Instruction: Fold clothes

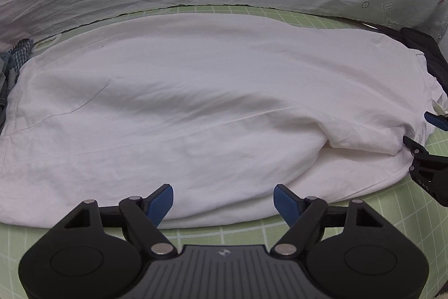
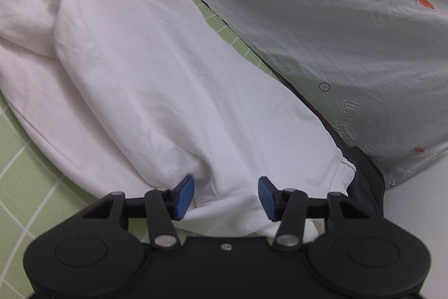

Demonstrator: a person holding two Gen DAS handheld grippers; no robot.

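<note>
The left hand-held gripper point(image 1: 223, 201) is sitting at the near edge of a big white cotton garment point(image 1: 196, 108), with its two blue pads spread wide and nothing between them. It is likely waiting there because that long edge is a good place to grab.

The right hand-held gripper point(image 2: 226, 196) is sitting at the end of the same white garment, and its blue pads are wide apart too. A bunched bit of white cloth is lying between them, but the pads are not squeezing it. From the left view, this gripper is showing at the far right end of the cloth.

The white garment is lying spread out long on a light green mat with white grid lines point(image 1: 392, 217). It looks doubled over, since a thick layered edge is showing along the near side. Whether more folds are coming or it is done cannot be told.

A pale grey sheet with little carrot pictures point(image 2: 350, 18) is lying behind the mat. A dark cloth point(image 2: 366, 181) is peeking out just beside the garment's end, and a checked cloth point(image 1: 19, 52) is lying at the other end.
</note>
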